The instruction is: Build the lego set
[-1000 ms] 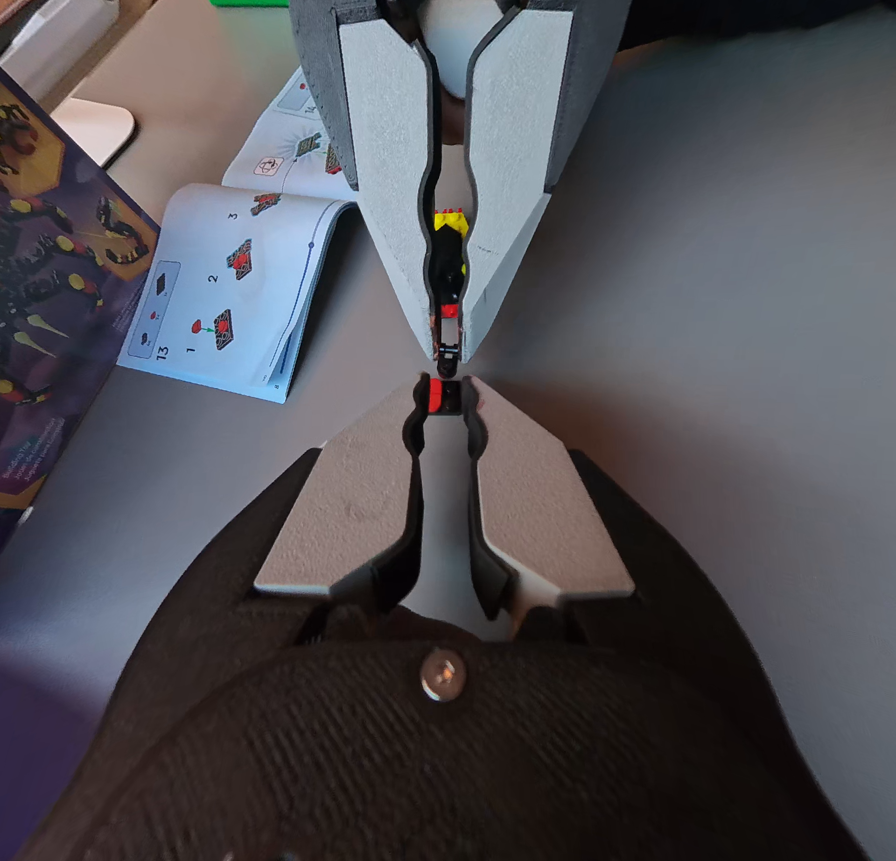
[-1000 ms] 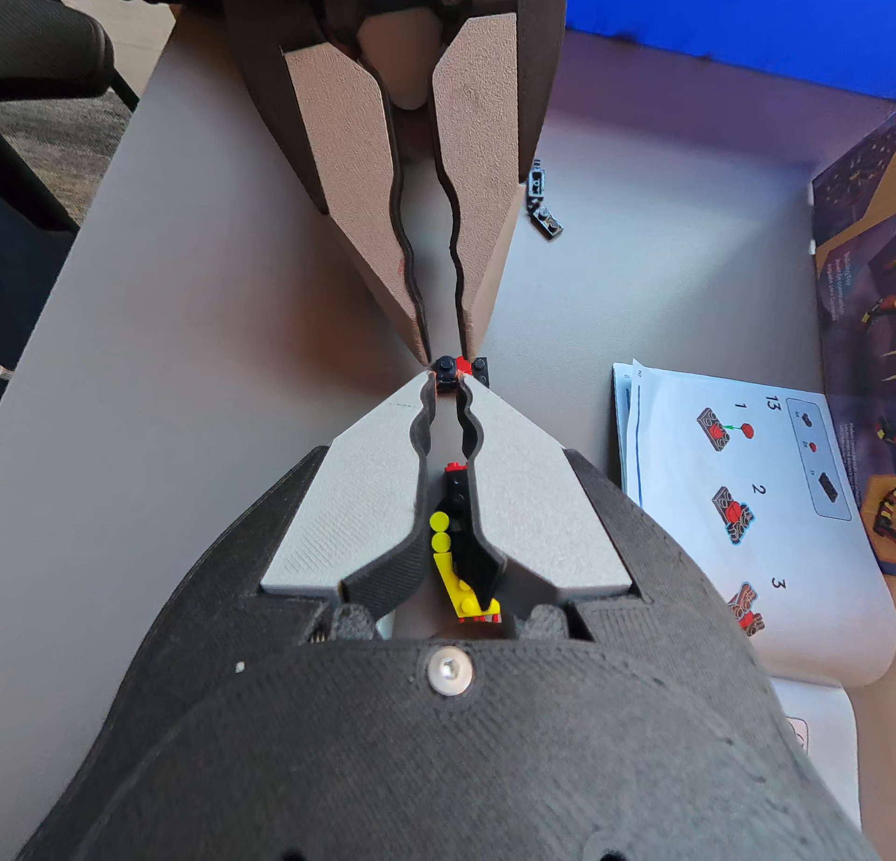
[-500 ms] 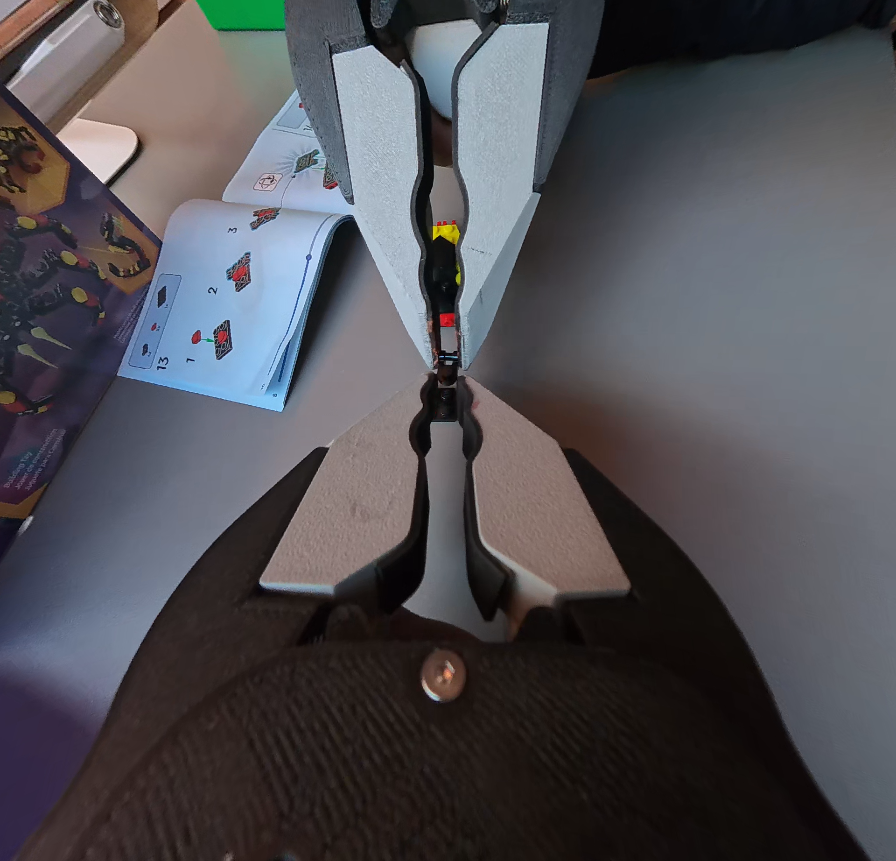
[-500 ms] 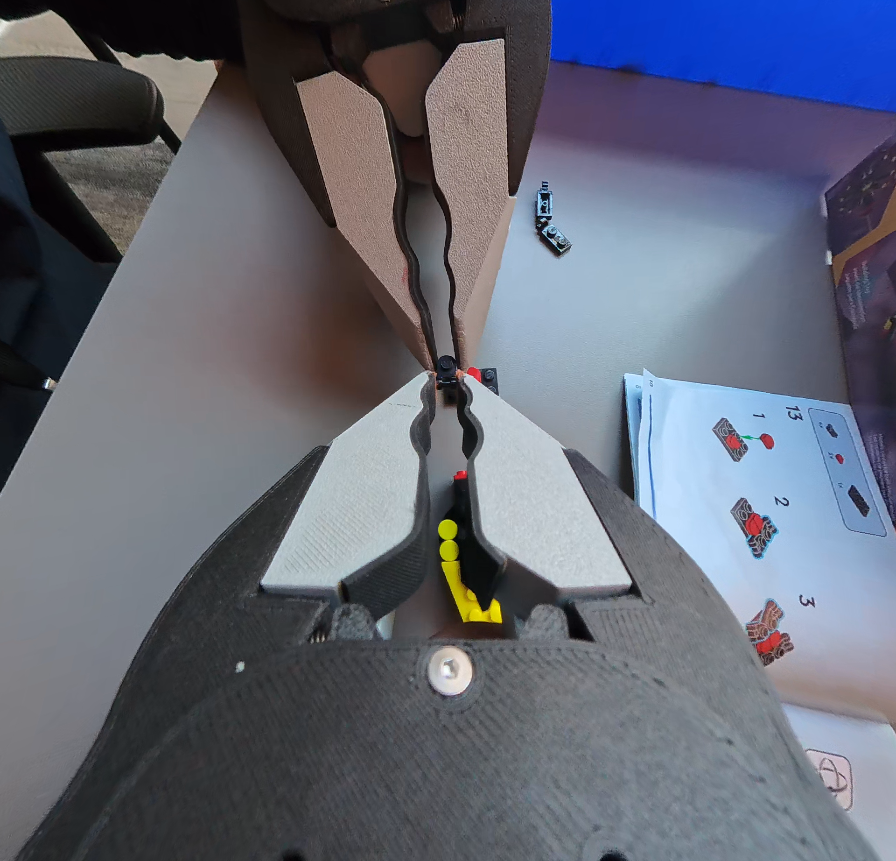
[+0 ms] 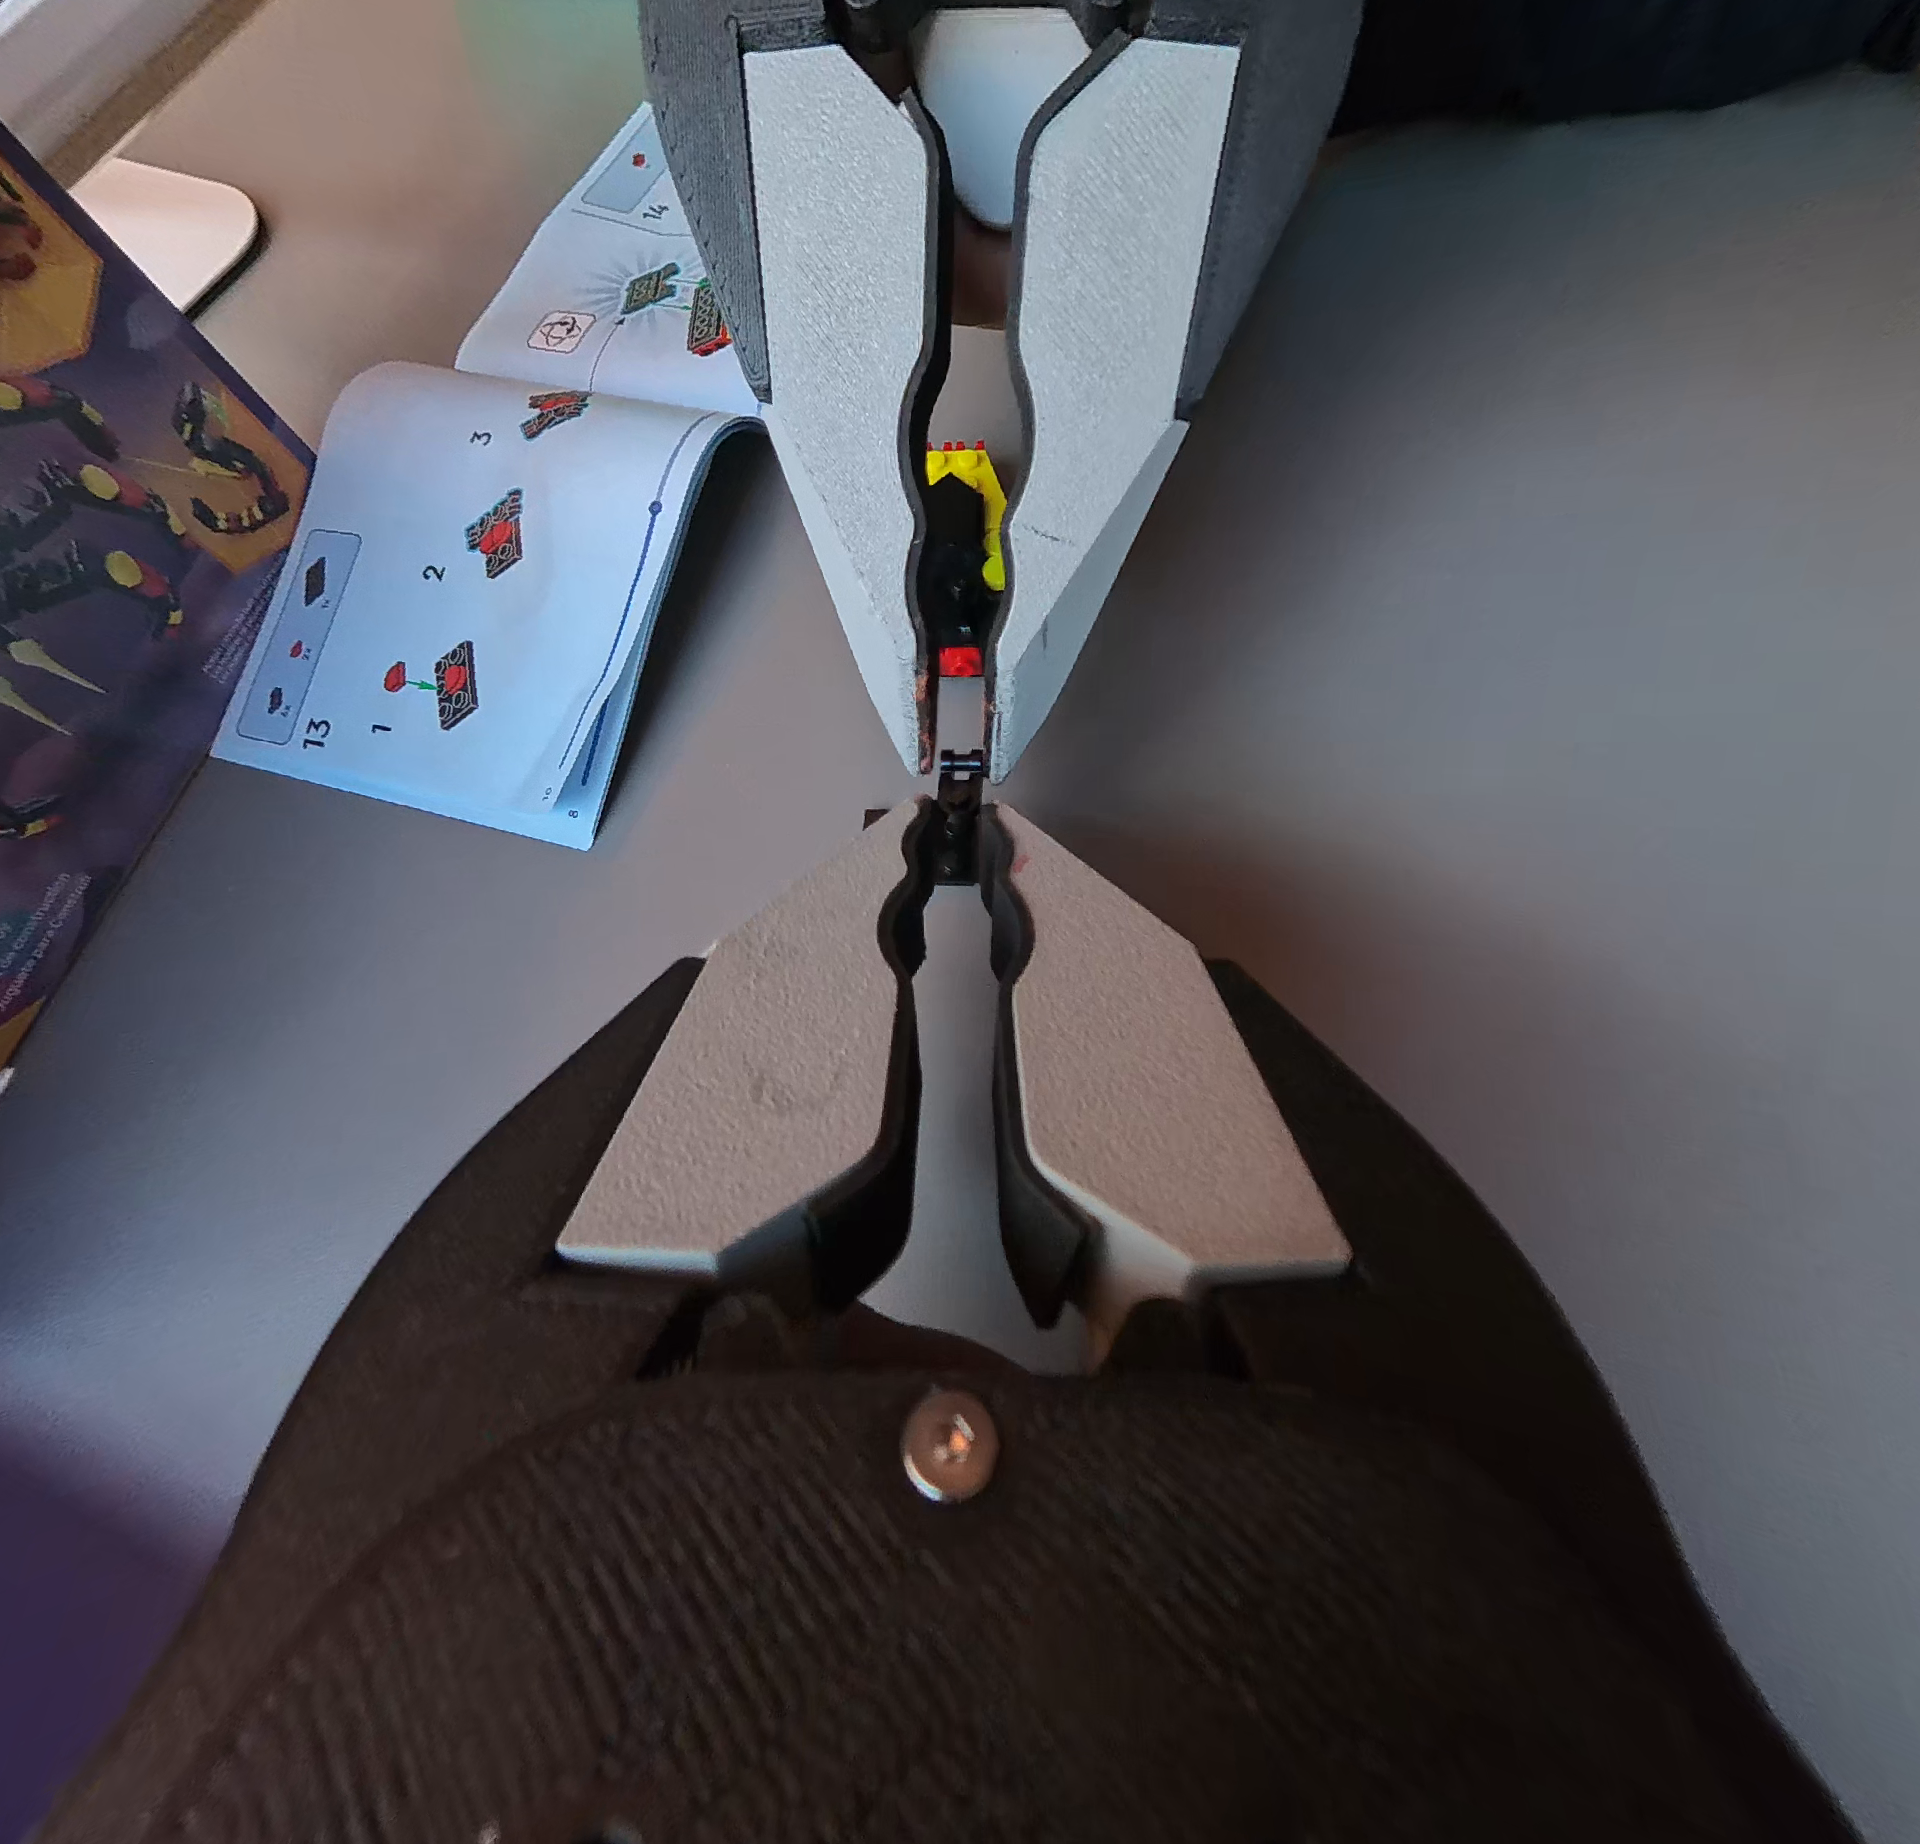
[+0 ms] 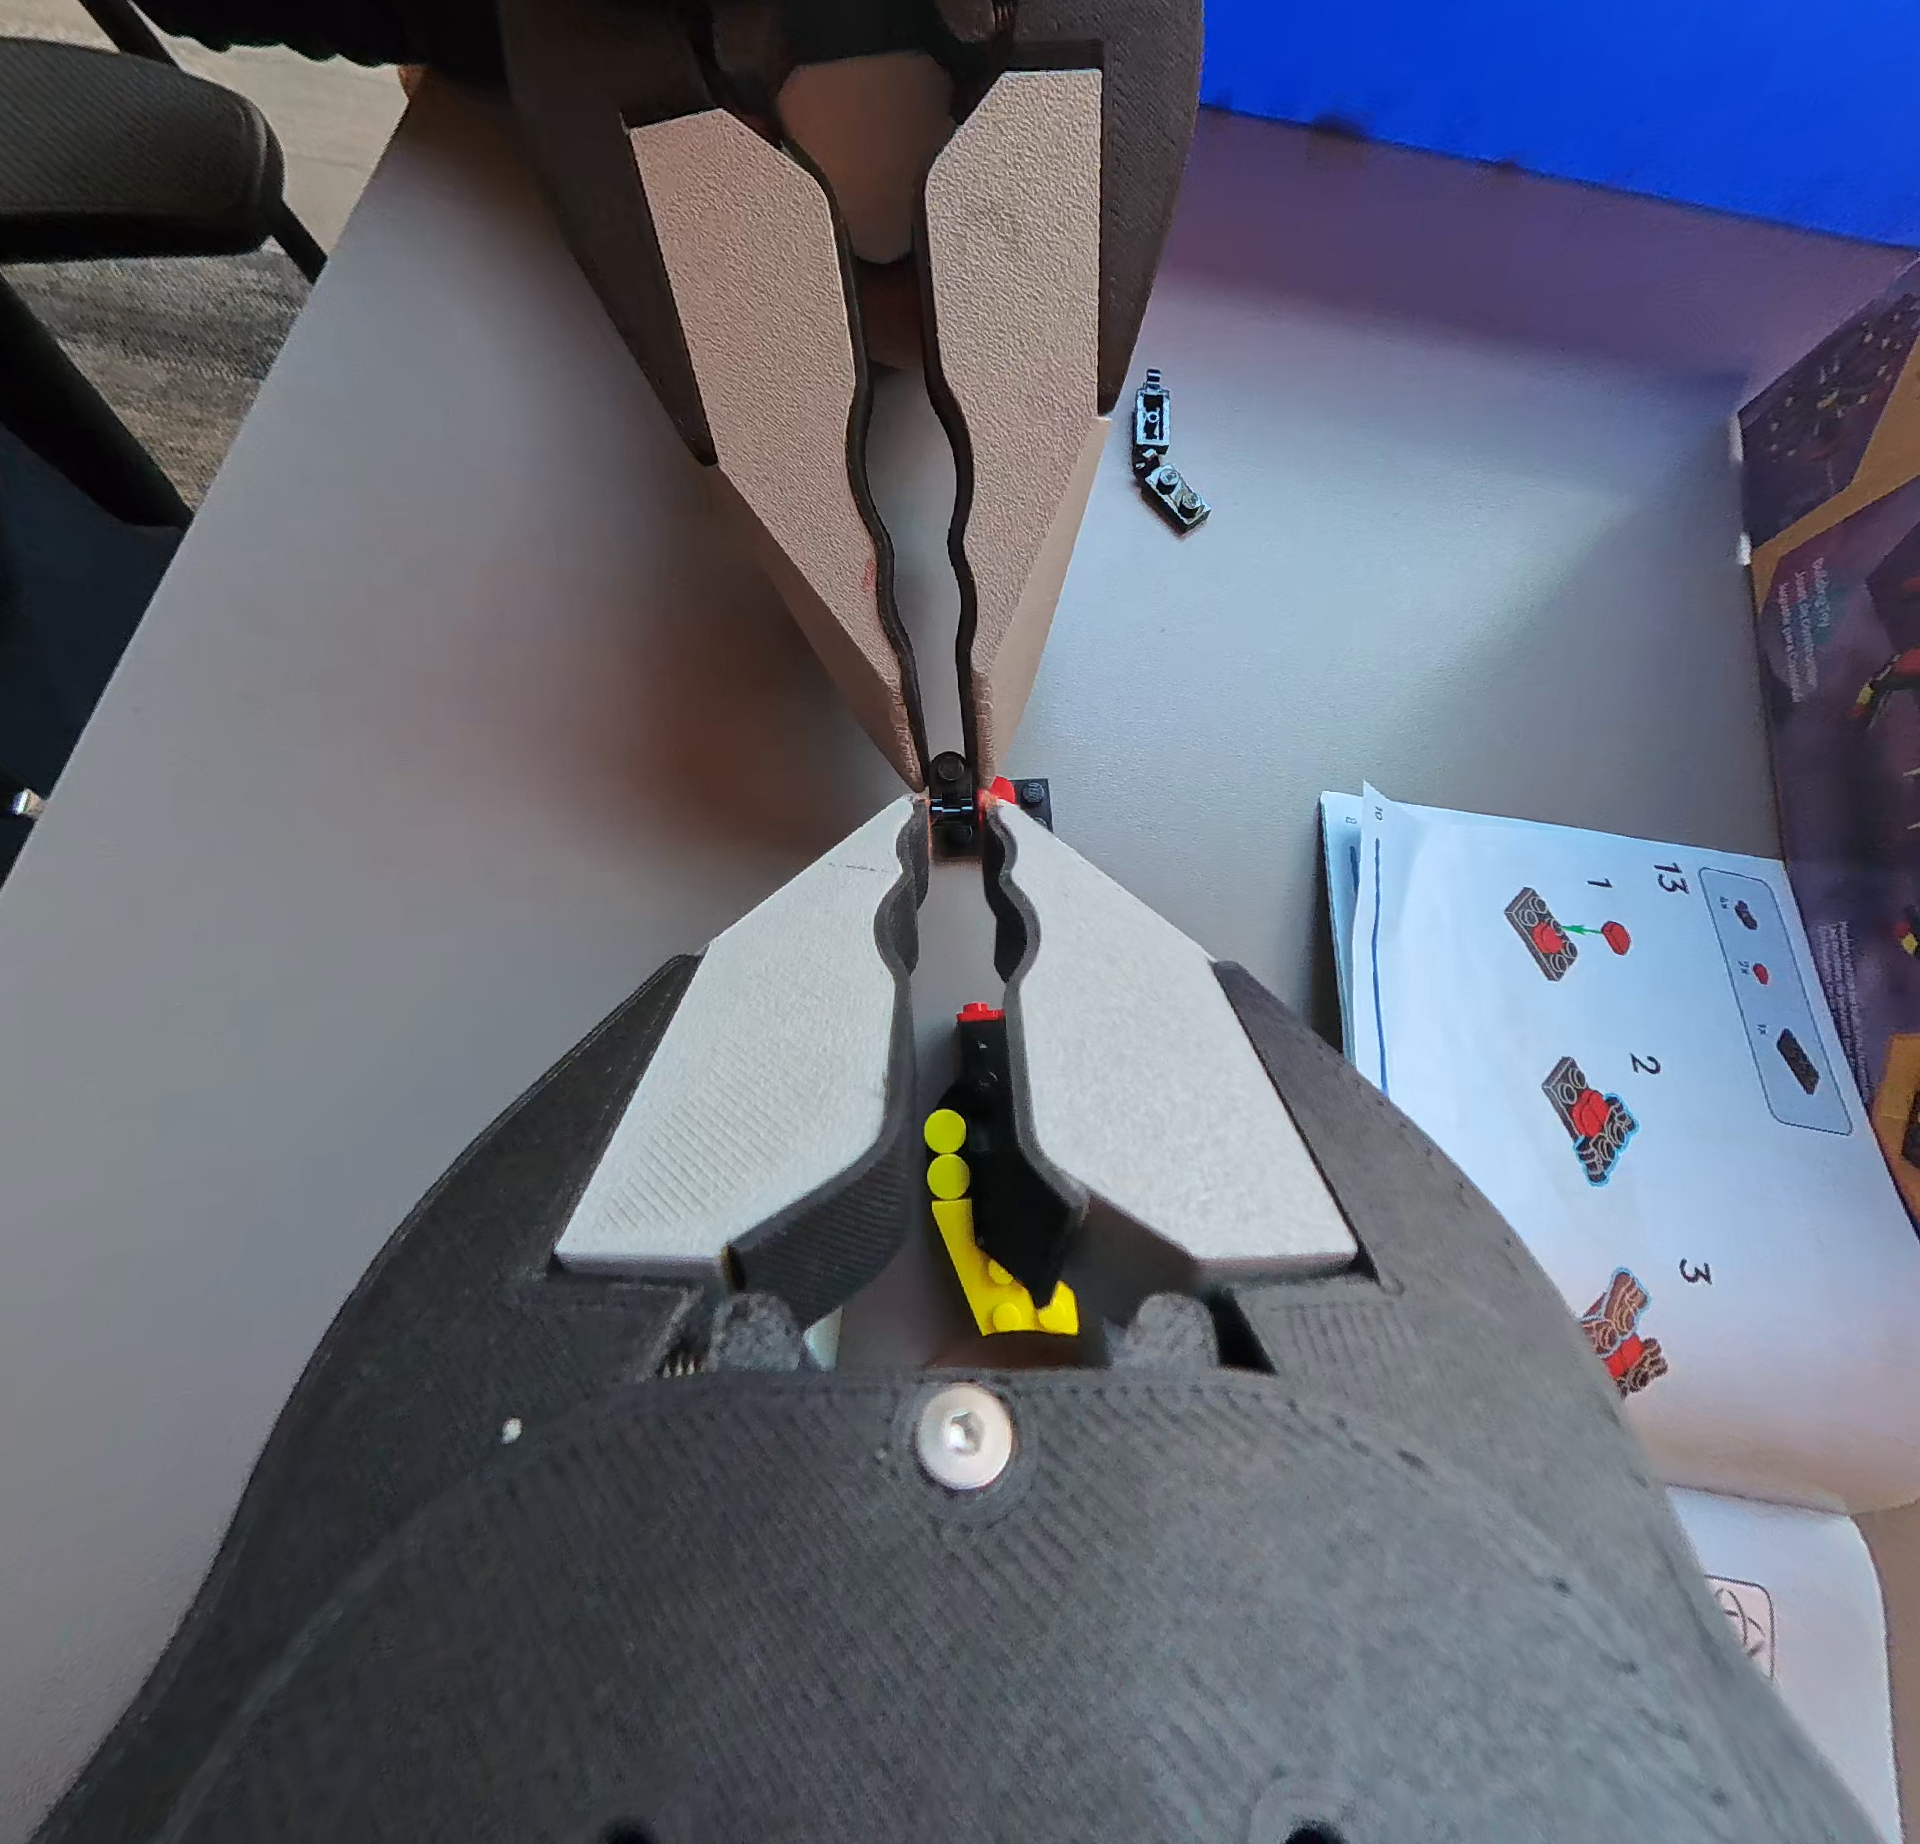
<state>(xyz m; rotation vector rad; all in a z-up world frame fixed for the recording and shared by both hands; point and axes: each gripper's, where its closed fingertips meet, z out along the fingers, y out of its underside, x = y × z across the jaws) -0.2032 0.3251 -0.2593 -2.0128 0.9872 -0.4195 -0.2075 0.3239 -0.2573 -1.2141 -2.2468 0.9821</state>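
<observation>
The left tool [image 5: 951,815] and right tool [image 6: 954,826] meet tip to tip above the grey surface [image 5: 1507,651], whose left edge [image 6: 208,506] drops to a chair. The left is nipped shut on a small black piece [image 5: 954,838]. The right is closed around the black, yellow and red lego assembly [image 6: 987,1160]. The open booklet [image 6: 1621,1119] and two loose black pieces [image 6: 1166,449] lie apart.

- Lego assembly [image 6: 987,1186]: black, yellow, red tip.
- Small piece [image 5: 954,828]: black.
- Table [image 5: 1507,651]: grey.
- Booklet [image 5: 468,589]: white, with red-and-dark diagrams.
- Box [image 5: 94,547]: purple.
</observation>
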